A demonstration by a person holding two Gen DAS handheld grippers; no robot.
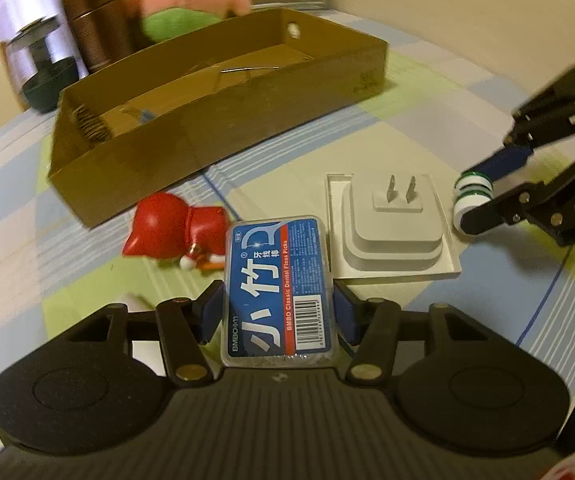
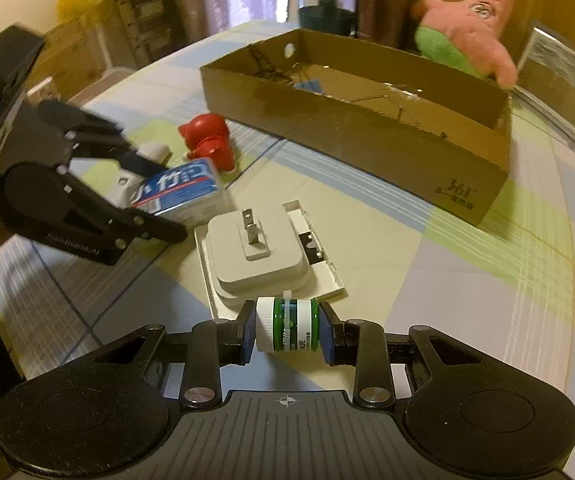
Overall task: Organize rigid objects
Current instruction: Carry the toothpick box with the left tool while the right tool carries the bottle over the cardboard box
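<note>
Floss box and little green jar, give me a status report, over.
Left tool clamped on blue floss box. Right tool shut on green-and-white jar. Cardboard box ahead, open; white plug adapter and red toy lie between.

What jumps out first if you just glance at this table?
Two black grippers each clamp something: the left gripper a blue dental floss pick box, the right gripper a small green-and-white jar. Between them lies a white plug adapter, prongs up, with a cardboard box and a red figurine beyond.
</note>
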